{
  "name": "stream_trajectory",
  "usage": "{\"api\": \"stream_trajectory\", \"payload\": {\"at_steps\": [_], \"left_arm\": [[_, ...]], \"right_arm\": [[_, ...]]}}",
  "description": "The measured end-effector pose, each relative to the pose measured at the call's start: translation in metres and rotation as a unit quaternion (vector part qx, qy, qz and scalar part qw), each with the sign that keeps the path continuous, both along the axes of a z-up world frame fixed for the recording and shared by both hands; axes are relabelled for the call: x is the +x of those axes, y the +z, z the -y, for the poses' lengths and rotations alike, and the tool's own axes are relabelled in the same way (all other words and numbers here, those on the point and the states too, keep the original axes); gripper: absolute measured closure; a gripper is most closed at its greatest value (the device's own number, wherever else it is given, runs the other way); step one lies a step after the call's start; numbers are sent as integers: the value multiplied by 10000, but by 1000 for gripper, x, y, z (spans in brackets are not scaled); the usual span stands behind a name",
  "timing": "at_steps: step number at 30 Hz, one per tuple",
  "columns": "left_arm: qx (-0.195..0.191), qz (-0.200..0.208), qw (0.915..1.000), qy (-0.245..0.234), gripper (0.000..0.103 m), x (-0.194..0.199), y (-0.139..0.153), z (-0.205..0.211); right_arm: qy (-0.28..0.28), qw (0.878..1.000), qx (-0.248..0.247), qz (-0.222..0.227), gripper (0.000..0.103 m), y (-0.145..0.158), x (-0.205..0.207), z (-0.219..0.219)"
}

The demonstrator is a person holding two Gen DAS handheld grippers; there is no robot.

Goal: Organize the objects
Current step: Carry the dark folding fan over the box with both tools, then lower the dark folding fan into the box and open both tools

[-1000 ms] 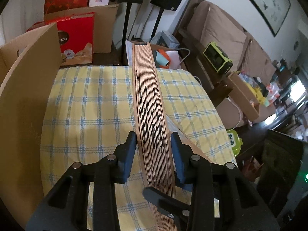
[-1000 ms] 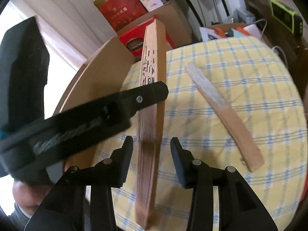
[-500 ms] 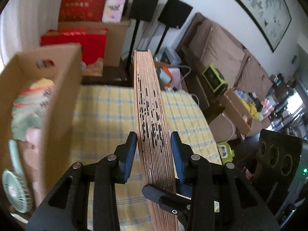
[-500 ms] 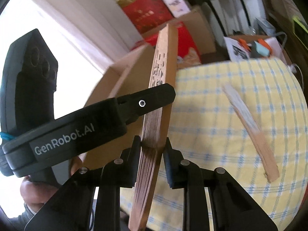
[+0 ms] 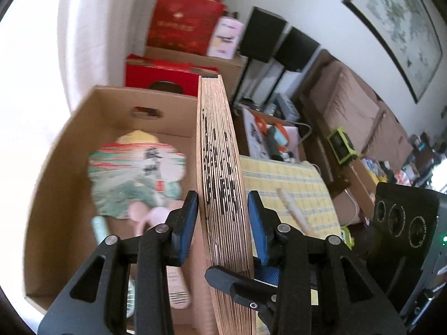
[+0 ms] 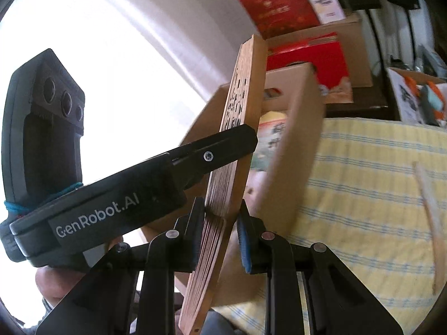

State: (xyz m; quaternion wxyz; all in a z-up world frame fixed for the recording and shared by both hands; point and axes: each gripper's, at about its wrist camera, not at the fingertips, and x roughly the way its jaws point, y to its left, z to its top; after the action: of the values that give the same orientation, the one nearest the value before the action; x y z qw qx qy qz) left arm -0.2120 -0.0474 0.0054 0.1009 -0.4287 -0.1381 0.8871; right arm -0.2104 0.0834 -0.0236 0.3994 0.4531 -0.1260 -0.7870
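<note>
Both grippers hold one folded wooden fan [image 5: 220,173], held up in the air beside an open cardboard box [image 5: 69,145]. My left gripper [image 5: 222,215] is shut on the fan near its middle. My right gripper [image 6: 219,220] is shut on the same fan [image 6: 240,128] lower down; the left gripper's finger crosses it. In the box lie a round painted paper fan [image 5: 134,173] and a small hand-held electric fan [image 5: 100,229]. A second folded fan [image 6: 430,209] lies on the yellow checked tablecloth [image 6: 363,167].
The box [image 6: 296,145] stands on the table's left part. Red gift boxes [image 5: 178,25] and cardboard cartons stand behind it. Two black speakers [image 5: 262,39] on stands, a sofa and a cluttered side table lie to the right.
Both grippers have lifted the folded fan and carried it left, from over the tablecloth to the box's opening. The right gripper closed on the fan during this second.
</note>
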Motion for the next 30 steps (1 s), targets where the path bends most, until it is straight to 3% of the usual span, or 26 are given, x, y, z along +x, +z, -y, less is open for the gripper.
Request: {"api": "stream_trajectory", "payload": {"at_steps": [13, 19, 28, 30], "left_arm": [[285, 244, 9976, 578, 69, -20, -35, 82], [344, 341, 9966, 671, 72, -32, -53, 92], [183, 454, 9963, 711, 71, -31, -63, 94], [127, 456, 9964, 708, 65, -28, -60, 93]], "right_arm": [[349, 9988, 336, 26, 83, -24, -24, 76], [302, 9946, 994, -60, 83, -38, -34, 95], [223, 9919, 1252, -38, 83, -43, -36, 94], [140, 9918, 1267, -96, 79, -38, -33, 87]]}}
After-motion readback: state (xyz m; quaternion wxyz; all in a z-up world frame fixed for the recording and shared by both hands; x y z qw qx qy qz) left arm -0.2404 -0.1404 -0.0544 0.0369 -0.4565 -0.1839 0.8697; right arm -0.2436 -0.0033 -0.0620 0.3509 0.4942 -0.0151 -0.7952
